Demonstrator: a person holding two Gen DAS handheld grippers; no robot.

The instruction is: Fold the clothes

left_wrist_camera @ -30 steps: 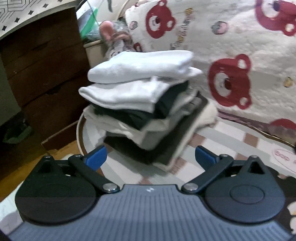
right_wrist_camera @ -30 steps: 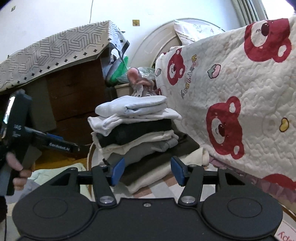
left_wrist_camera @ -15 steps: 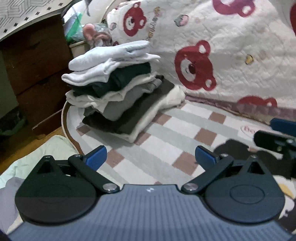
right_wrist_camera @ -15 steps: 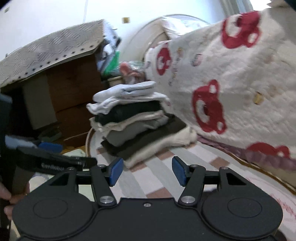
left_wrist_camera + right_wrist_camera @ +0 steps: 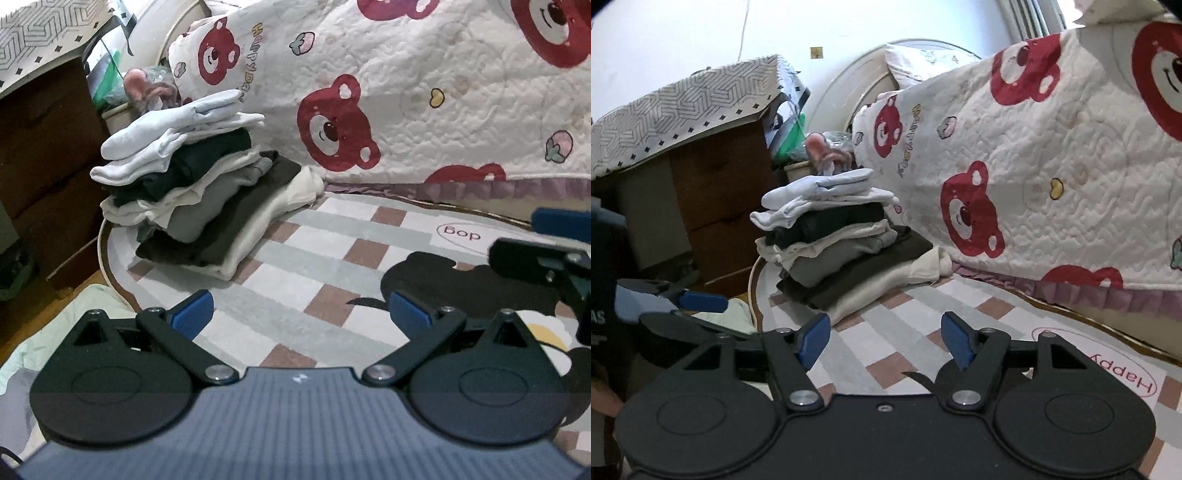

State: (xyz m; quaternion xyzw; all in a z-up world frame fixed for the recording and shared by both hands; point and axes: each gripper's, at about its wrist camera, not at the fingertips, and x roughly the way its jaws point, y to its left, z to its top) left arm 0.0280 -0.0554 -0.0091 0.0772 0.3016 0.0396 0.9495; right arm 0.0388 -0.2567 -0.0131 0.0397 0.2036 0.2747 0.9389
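— Where's the laundry?
— The stack of folded clothes (image 5: 192, 177) sits on the far-left edge of the checked rug (image 5: 295, 280), beside the bear quilt (image 5: 424, 103), well ahead of both claws and touching neither.
— And the claws?
— The left gripper (image 5: 301, 314) stands wide apart with only rug between its blue pads. The right gripper (image 5: 884, 338) is spreading its jaws, nothing between them; the stack lies ahead, slightly left.
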